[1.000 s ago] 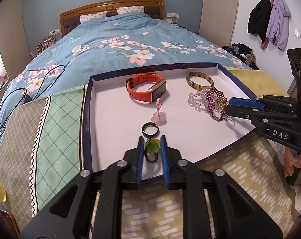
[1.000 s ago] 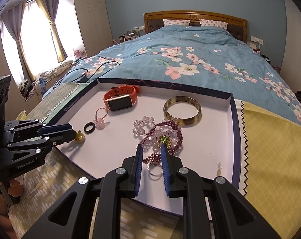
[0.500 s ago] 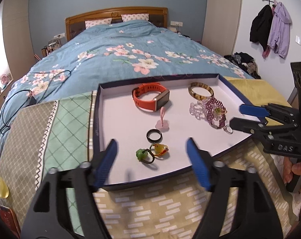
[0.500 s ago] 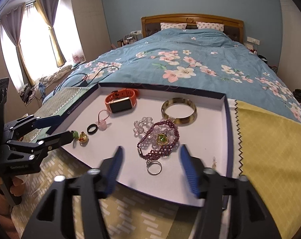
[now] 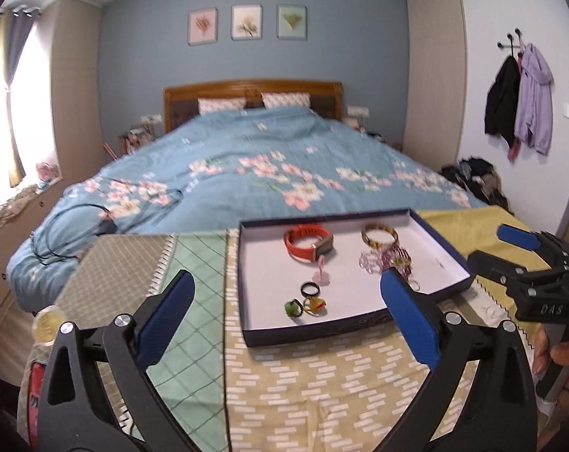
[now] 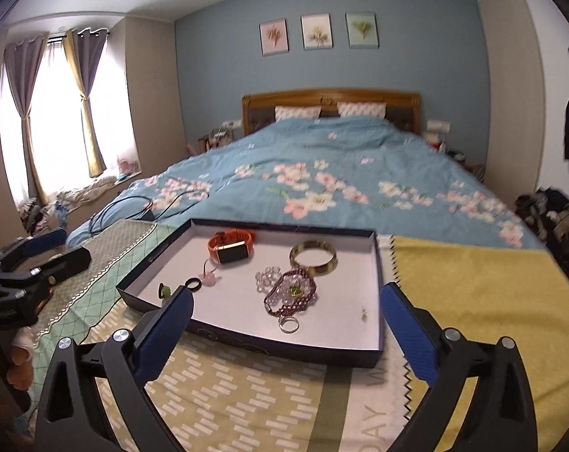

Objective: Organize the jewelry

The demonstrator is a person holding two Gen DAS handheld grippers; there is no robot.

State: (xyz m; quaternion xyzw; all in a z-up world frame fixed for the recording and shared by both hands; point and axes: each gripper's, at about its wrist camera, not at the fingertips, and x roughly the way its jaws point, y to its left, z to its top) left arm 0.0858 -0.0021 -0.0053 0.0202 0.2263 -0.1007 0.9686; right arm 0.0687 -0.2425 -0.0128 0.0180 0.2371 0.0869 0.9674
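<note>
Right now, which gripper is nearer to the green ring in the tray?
Left. The left gripper, jaws just opened and empty, is directly before the green ring at the tray's near corner. The right gripper, also empty, faces the purple bracelet at the opposite side.

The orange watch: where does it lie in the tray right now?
The orange watch lies at the tray's far left, left of the gold bangle.

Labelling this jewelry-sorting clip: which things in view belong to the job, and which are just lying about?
Job: tray, orange watch, bangle, purple bead bracelet, black ring, silver ring.
Lying about: black cables, coats, clothes pile.
</note>
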